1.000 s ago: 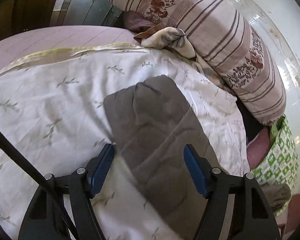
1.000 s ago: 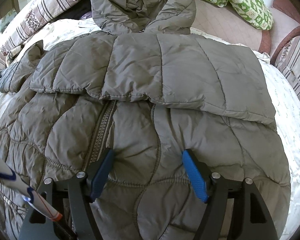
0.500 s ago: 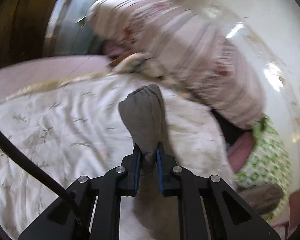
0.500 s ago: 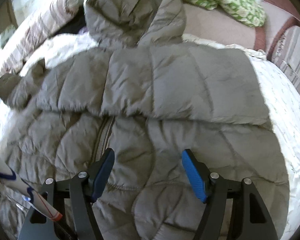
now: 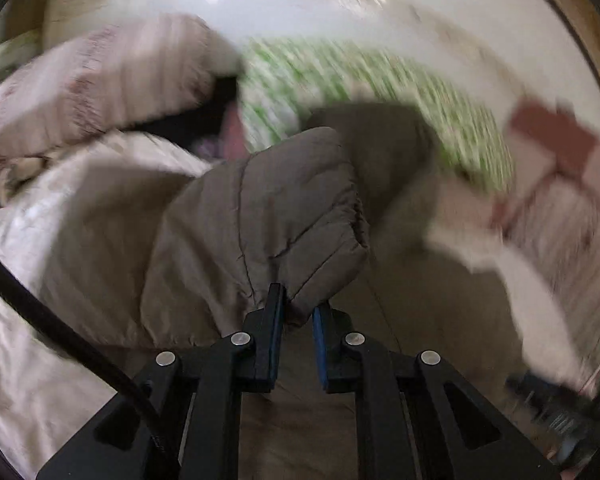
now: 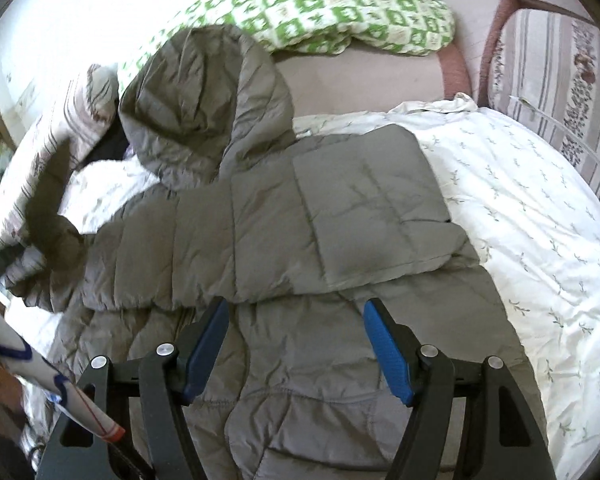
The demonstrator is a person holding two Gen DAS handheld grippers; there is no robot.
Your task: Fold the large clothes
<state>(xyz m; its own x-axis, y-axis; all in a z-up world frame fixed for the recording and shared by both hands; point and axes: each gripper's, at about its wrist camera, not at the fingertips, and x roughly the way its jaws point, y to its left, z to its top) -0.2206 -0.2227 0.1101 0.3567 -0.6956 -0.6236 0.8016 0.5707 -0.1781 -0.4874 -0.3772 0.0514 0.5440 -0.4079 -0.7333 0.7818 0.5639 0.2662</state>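
Spread across the bed (image 6: 540, 216) on a white leafy sheet: a grey quilted jacket (image 6: 300, 360), hood (image 6: 204, 100) toward the green-patterned pillow (image 6: 340, 4), one sleeve (image 6: 340, 216) already folded flat across the chest. At the far side, a change from a second ago: the other sleeve (image 5: 268, 216), then flat on the sheet, now up off the bed and swinging over toward the body, background smeared by the fast sweep. Left tool (image 5: 296, 344), wide apart a second ago, now clenched on that sleeve's cuff edge. Right tool (image 6: 296, 348) released as before, fingers spread, hovering over the jacket's lower front, gripping nothing. Probable meaning: second sleeve fold under way, laying it across the first as the likely next need.
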